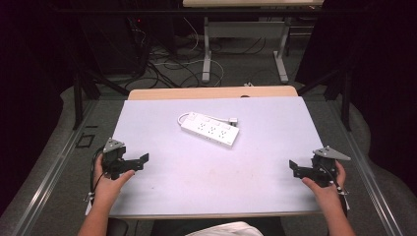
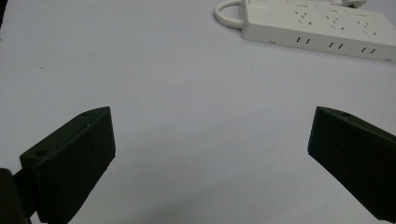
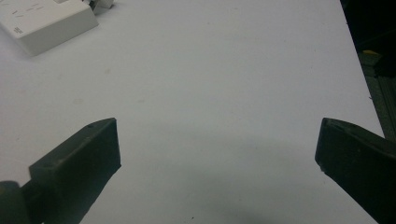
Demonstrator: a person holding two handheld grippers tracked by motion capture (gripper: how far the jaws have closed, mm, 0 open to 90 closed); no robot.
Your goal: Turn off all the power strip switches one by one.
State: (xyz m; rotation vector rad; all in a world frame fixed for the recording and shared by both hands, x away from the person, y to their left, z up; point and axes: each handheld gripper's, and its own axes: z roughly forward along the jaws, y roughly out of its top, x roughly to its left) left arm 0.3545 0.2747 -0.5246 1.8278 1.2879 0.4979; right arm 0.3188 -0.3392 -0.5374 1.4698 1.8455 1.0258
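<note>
High view: white power strip (image 1: 210,130) mid tabletop (image 1: 196,167), plug (image 1: 233,120) at its far end. Left hand-held gripper (image 1: 137,162) and right hand-held gripper (image 1: 297,168) rest near the front corners, jaws wide apart, both empty, well apart from the strip.

Power strip (image 1: 210,130): white plastic, smooth, slight sheen; cord (image 2: 225,11) white, rubbery-looking. Table cover (image 1: 206,172): pale, matt, smooth sheet with faint specks. Table edge (image 1: 196,93): light wood-look board. Left gripper (image 2: 210,154) and right gripper (image 3: 217,158): black matt plastic jaws, finely ribbed on their faces.
</note>
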